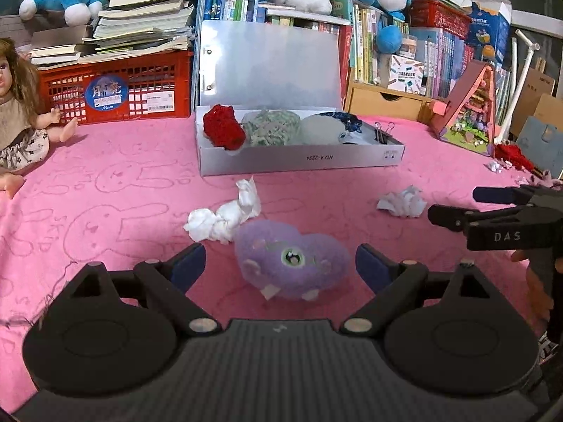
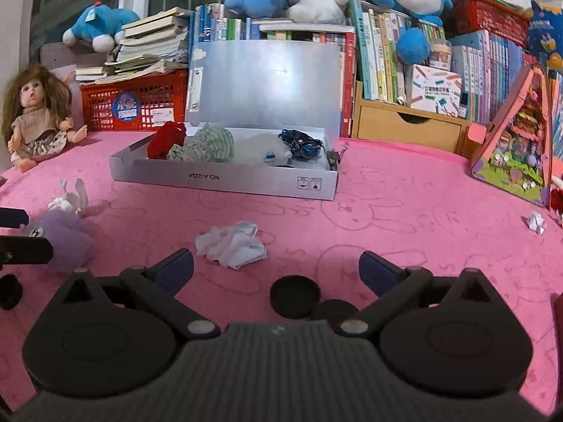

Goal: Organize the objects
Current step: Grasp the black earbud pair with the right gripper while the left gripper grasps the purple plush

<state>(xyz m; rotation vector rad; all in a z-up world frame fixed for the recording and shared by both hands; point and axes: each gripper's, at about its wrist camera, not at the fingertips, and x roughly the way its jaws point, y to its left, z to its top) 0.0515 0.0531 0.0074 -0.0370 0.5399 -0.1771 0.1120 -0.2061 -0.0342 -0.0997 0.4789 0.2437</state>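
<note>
— Currently, status? — Left gripper [image 1: 279, 263] is spread, straddling the purple plush [image 1: 292, 263] on the pink cover [image 1: 105, 193], pads not touching. Right gripper [image 2: 276, 267] is spread too, empty.
— Risk? — Crumpled tissue [image 1: 225, 218] touches the plush; closing may snag it, dragging both toward the open box [image 1: 302, 158].
</note>
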